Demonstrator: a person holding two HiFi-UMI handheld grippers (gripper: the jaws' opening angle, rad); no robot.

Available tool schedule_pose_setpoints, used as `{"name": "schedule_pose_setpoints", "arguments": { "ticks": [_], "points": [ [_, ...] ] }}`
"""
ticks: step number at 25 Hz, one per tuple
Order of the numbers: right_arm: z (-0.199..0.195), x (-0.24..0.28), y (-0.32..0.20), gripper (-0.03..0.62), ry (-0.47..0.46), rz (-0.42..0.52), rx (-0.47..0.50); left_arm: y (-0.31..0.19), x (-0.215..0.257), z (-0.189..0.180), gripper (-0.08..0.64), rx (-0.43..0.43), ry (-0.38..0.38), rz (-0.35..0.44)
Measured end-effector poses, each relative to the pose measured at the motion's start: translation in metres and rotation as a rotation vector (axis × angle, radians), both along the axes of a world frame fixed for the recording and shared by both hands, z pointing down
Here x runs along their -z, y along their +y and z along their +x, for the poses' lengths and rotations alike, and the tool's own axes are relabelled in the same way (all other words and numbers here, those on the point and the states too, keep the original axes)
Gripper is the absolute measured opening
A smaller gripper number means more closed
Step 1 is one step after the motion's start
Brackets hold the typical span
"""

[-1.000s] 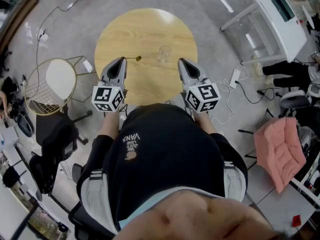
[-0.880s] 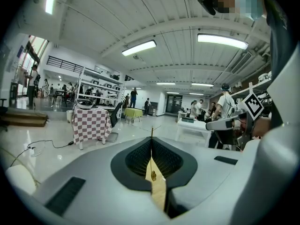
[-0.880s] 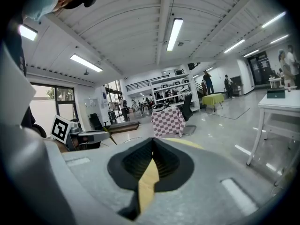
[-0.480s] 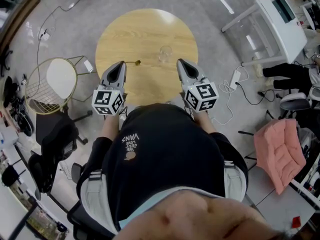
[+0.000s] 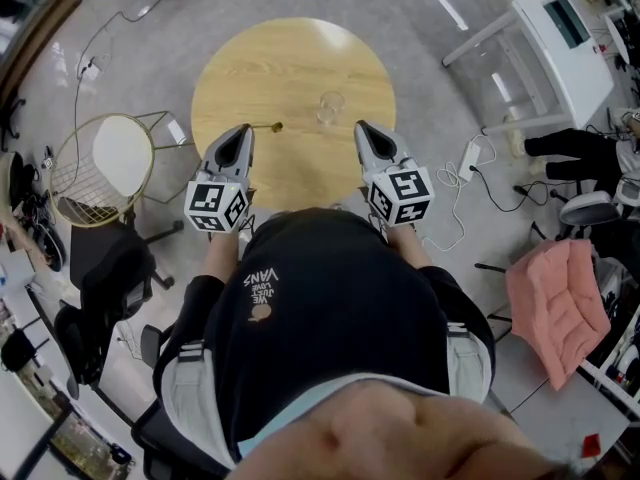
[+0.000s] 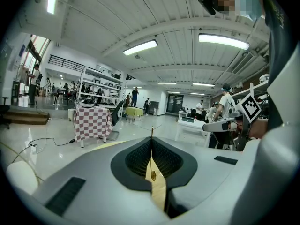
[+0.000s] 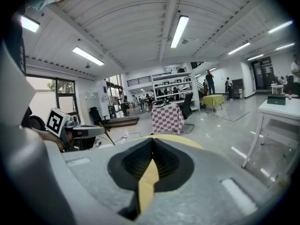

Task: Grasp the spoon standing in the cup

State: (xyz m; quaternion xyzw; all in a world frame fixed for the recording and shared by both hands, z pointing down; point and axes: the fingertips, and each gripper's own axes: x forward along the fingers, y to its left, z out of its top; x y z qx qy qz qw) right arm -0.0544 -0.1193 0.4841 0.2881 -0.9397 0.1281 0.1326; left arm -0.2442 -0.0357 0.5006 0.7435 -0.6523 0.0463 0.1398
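A clear glass cup (image 5: 330, 106) stands empty near the middle of the round wooden table (image 5: 290, 58). The thin gold spoon (image 5: 270, 126) lies level in the air left of the cup, its bowl toward the cup. My left gripper (image 5: 245, 130) is shut on its handle. In the left gripper view the spoon (image 6: 151, 132) shows edge-on between the closed jaws of that gripper (image 6: 151, 142). My right gripper (image 5: 362, 128) hovers right of the cup, shut with nothing in it. The right gripper view shows its jaws (image 7: 152, 142) pressed together and the spoon (image 7: 105, 133) sticking out of the left gripper.
A round wire-frame side table (image 5: 100, 163) stands left of the wooden table, with a black chair (image 5: 110, 258) below it. A white desk (image 5: 560, 38) is at the right, a power strip and cables (image 5: 468, 156) on the floor, a pink cushion (image 5: 555, 303) further right.
Both grippers have drifted slightly back toward the person. The spoon has moved with the left gripper. The cup has not moved.
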Motion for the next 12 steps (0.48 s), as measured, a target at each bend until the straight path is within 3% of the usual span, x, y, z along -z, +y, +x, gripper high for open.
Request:
{"name": "schedule_pose_setpoints", "arguments": {
  "ticks": [12],
  "points": [
    [0.0007,0.0048,0.0049,-0.004,-0.012,0.006,-0.016,0.003,0.0046,0.0029,0.014,-0.014,0.001,0.01]
  ]
}}
